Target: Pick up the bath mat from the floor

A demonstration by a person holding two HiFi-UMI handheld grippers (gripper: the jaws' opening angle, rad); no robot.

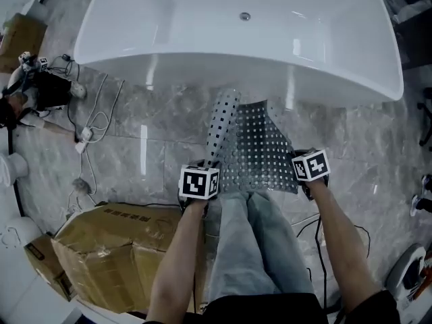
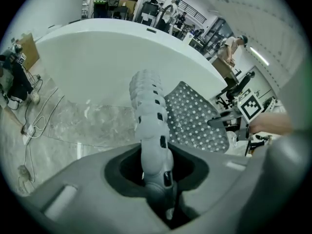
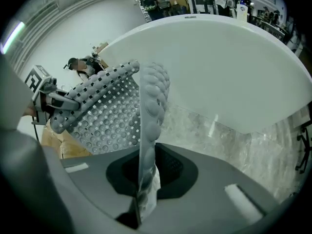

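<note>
— What sits farthest left?

— A cardboard box by the person's left forearm. Beyond it, white cables trail over the grey marble floor.

— And the left tongs?

— The left tongs are drawn in narrow and pinch the near left corner of the bath mat. That side of the mat has curled into a loose roll, which runs straight out from between the jaws.

— Where is the mat as a whole?

— It is held up between both tongs, spread in front of the white bathtub and just beyond the person's legs. It is grey, studded and full of small square holes. Its far end shows against the tub's wall; I cannot tell whether it touches anything there.

— The right side?

— The right tongs are all but closed, clamped on the mat's near right corner. The sheet stands edge-on between the jaws there, thin and flat.
</note>
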